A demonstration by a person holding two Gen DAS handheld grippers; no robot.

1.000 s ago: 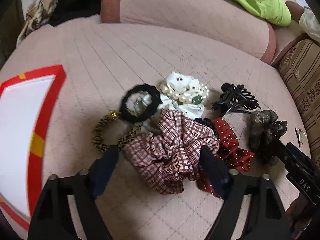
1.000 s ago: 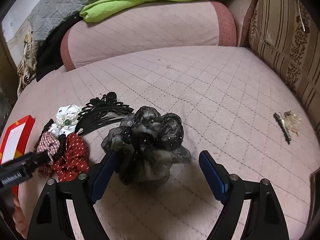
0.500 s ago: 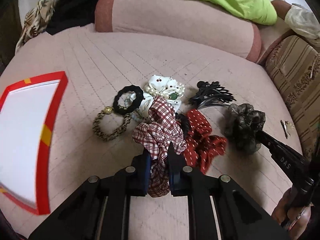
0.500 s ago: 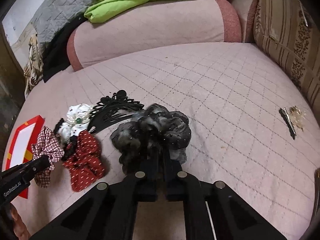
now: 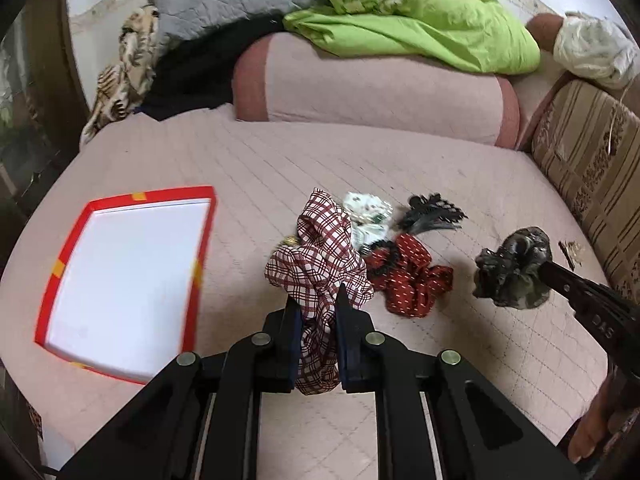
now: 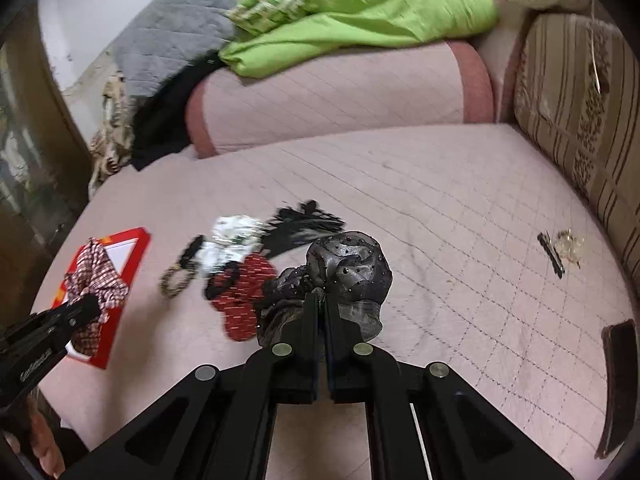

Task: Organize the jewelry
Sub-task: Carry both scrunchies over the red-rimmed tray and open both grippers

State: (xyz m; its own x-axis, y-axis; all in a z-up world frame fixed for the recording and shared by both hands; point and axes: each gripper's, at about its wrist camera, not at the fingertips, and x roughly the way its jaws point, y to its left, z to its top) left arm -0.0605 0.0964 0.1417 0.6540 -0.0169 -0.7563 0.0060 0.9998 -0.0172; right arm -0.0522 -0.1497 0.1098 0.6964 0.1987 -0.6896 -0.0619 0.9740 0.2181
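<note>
My left gripper [image 5: 318,312] is shut on a red-and-white plaid scrunchie [image 5: 320,256] and holds it lifted above the pink sofa seat; it also shows in the right wrist view [image 6: 94,276]. My right gripper [image 6: 322,300] is shut on a black dotted tulle scrunchie [image 6: 348,272], lifted too; it also shows in the left wrist view [image 5: 512,268]. A red-rimmed white box [image 5: 120,276] lies open at the left. On the seat stay a red dotted scrunchie [image 5: 408,276], a white pearl piece [image 5: 366,212], a black comb clip [image 5: 434,214], and a leopard hair tie [image 6: 176,282].
A small hair clip with a gold piece [image 6: 558,250] lies at the seat's right. A pink bolster [image 5: 372,92] with a green blanket [image 5: 412,28] stands behind. A striped cushion [image 5: 592,168] bounds the right side.
Both grippers closed from open onto their scrunchies and lifted them off the seat. The plaid scrunchie has come away from the pile toward the box side.
</note>
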